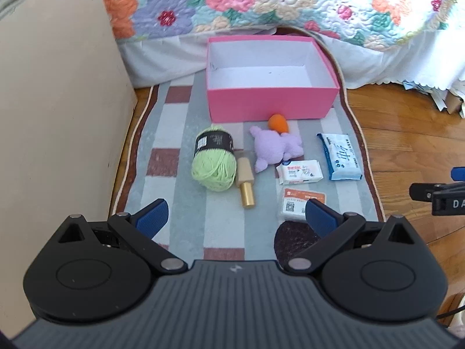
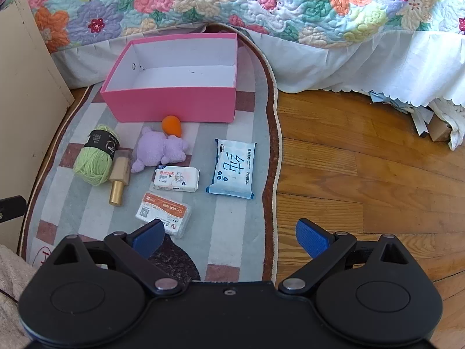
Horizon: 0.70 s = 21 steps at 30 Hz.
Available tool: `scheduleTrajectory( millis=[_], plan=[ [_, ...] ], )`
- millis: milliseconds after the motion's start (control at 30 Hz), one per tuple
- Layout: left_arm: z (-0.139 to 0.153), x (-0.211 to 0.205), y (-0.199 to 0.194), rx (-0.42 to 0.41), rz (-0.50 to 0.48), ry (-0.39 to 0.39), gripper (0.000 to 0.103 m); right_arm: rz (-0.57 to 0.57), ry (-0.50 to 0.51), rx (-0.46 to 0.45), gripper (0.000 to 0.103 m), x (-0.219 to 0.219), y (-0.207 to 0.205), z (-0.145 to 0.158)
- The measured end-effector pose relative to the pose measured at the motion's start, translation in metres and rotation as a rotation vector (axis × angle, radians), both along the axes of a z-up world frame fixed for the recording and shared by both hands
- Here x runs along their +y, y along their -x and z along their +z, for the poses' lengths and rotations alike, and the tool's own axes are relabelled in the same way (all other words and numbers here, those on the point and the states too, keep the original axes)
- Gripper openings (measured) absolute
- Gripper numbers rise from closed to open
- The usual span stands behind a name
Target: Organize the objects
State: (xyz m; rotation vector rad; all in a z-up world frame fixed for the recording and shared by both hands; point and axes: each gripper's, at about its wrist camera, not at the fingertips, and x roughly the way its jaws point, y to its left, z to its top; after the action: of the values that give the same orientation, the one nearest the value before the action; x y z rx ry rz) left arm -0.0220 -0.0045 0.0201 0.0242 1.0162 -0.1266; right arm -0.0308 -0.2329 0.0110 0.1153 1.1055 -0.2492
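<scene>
Two hand-held grippers hover above a striped rug (image 1: 186, 133) laid on a wooden floor (image 2: 363, 174) at the foot of a bed covered by a floral quilt (image 2: 261, 3). The left gripper (image 1: 235, 218) has its blue-padded fingers (image 1: 152, 218) spread wide apart with nothing between them; the right gripper (image 2: 229, 237) is likewise fully spread and holds nothing, and part of it shows at the right edge of the left wrist view. At the far end of the rug stands a pink box (image 1: 270, 103) with a white interior, open at the top and holding no objects. The items to be organized lie on the rug in front of the box. An orange egg-shaped sponge (image 1: 278, 123) rests just beside the box's near wall, touching a purple plush toy (image 1: 274, 148). To the left lies a ball of green yarn (image 1: 213, 160) with a black label, and against it a beige bottle with a gold cap (image 1: 245, 184). To the right of the plush toy are a small white tissue pack (image 1: 299, 172), a larger blue-and-white wipes pack (image 1: 341, 157), and, nearest the grippers, a clear card case with an orange label (image 2: 164, 212). A beige cabinet panel (image 1: 58, 101) borders the rug on the left.
</scene>
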Motion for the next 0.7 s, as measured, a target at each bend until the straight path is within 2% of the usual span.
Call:
scheduleTrajectory(
  millis=[167,433,600,700],
  plan=[
    [0.006,0.004,-0.001,0.027,-0.011,0.058,0.102,0.009,0.009,-0.005,0.099,0.002,0.002,0.003],
    [0.008,0.008,-0.002,0.069,-0.02,0.083,0.1,0.04,-0.005,-0.024,0.099,0.003,0.003,0.014],
    [0.024,0.014,-0.007,0.067,-0.046,0.123,0.099,0.124,0.004,-0.15,0.099,0.001,0.012,0.042],
    [0.034,0.013,-0.009,0.042,-0.067,0.111,0.099,0.219,0.01,-0.261,0.099,-0.002,0.018,0.052]
  ],
)
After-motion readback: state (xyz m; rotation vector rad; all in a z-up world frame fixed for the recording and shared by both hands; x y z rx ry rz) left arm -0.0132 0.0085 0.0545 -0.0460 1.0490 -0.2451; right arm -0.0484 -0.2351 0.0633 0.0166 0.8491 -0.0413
